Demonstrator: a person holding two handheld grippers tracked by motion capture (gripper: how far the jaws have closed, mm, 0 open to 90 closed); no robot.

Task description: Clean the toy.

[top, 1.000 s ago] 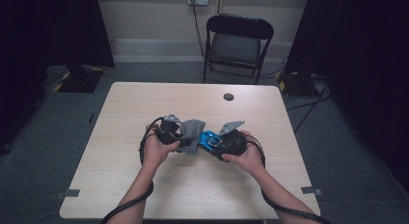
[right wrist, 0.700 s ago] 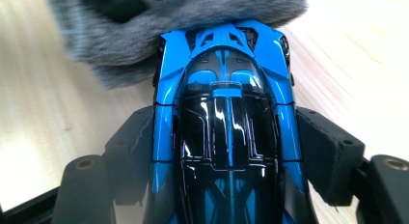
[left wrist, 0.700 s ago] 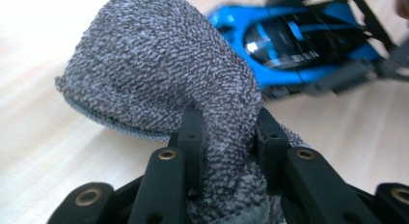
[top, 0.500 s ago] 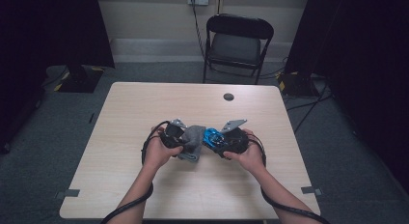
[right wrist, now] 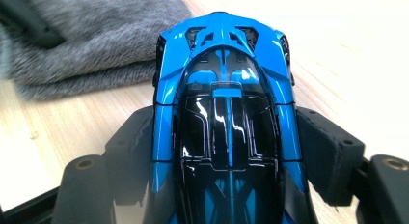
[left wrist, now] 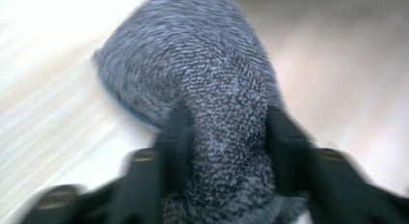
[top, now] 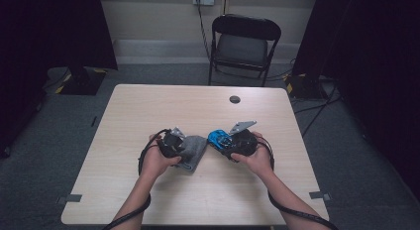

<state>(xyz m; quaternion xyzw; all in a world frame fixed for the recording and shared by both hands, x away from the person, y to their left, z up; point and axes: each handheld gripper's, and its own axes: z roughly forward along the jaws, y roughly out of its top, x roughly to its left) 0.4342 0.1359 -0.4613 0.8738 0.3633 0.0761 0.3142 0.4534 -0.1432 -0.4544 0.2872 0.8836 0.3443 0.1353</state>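
Note:
A grey fuzzy cloth (top: 194, 149) lies on the wooden table (top: 148, 106), just left of centre. My left gripper (top: 181, 143) is at its left end. In the left gripper view the cloth (left wrist: 212, 79) bulges between the two black jaws of the left gripper (left wrist: 224, 122), which have just been opening and stand apart; that picture is blurred. My right gripper (top: 224, 141) is shut on a blue and black toy car (top: 217, 137), nose toward the cloth. In the right gripper view the jaws clamp the car (right wrist: 226, 113) on both flanks, and the cloth (right wrist: 96, 35) lies just beyond it.
A small black round disc (top: 235, 99) sits near the table's far edge. A black folding chair (top: 245, 44) stands behind the table. Cables trail from both grippers along the forearms toward the near edge.
The left gripper has come down and set the cloth on the table, away from the car, and its jaws have spread. The right hand with the car has hardly moved.

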